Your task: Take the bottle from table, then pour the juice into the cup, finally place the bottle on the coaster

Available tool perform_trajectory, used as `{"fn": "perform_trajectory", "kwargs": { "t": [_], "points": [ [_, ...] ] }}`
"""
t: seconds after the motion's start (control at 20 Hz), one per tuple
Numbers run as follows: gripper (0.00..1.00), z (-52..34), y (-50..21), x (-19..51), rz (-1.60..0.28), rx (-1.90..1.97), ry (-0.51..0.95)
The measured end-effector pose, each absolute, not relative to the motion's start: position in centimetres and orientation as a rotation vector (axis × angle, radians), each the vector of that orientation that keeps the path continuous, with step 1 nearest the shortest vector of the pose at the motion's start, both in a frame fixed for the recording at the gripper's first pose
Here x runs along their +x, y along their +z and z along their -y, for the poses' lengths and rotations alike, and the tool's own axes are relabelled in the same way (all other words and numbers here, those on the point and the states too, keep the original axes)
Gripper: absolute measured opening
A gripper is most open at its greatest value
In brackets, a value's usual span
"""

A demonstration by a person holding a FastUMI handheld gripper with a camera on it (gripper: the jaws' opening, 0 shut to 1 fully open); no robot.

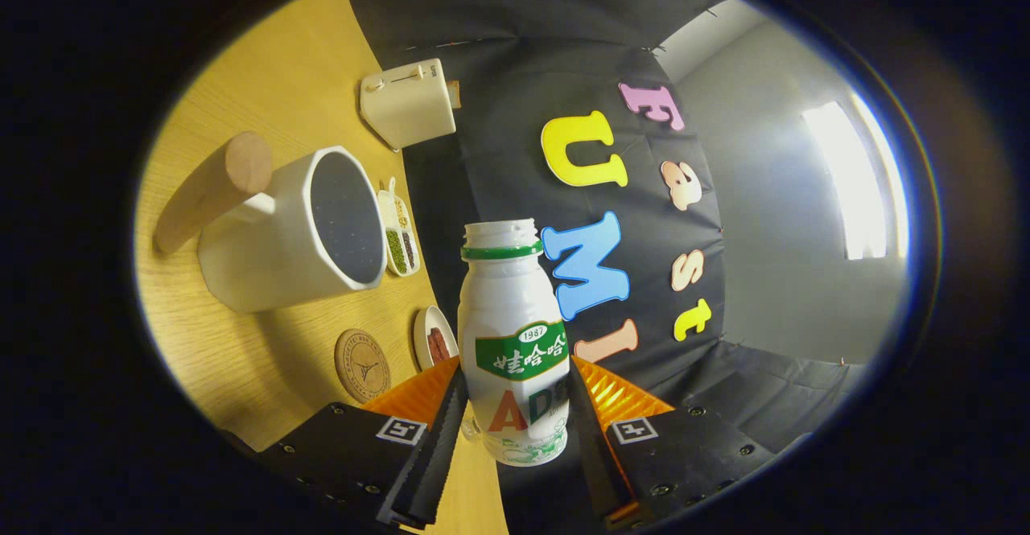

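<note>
My gripper (515,426) is shut on a white bottle (512,334) with a green label and an open, capless neck. Both fingers press on the bottle's lower body. The whole view is rolled sideways, so the bottle is tipped relative to the wooden table (241,100). A white cup (302,233) with a wooden handle stands on the table, its dark opening facing me, just beyond and to the side of the bottle's neck. A round cork coaster (363,365) lies on the table between the cup and my fingers.
A small white dish (434,338) with something red sits beside the coaster. A narrow white tray (399,233) with green and dark grains lies behind the cup. A white toaster (408,103) stands at the table's far end by the black cloth wall.
</note>
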State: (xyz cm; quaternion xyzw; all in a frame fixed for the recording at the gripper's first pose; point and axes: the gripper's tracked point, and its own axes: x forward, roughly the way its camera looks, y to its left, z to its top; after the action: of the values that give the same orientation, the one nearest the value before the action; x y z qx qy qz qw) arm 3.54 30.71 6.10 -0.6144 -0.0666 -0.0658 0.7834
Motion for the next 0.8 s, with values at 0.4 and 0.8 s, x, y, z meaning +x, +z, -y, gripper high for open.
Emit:
{"fn": "perform_trajectory", "kwargs": {
  "t": [0.4, 0.8],
  "points": [
    [0.69, -30.72, 6.52, 3.32, 0.181, -1.423, -0.171],
    [0.69, -30.42, 6.72, 3.62, 0.205, -1.479, -0.189]
  ]
}}
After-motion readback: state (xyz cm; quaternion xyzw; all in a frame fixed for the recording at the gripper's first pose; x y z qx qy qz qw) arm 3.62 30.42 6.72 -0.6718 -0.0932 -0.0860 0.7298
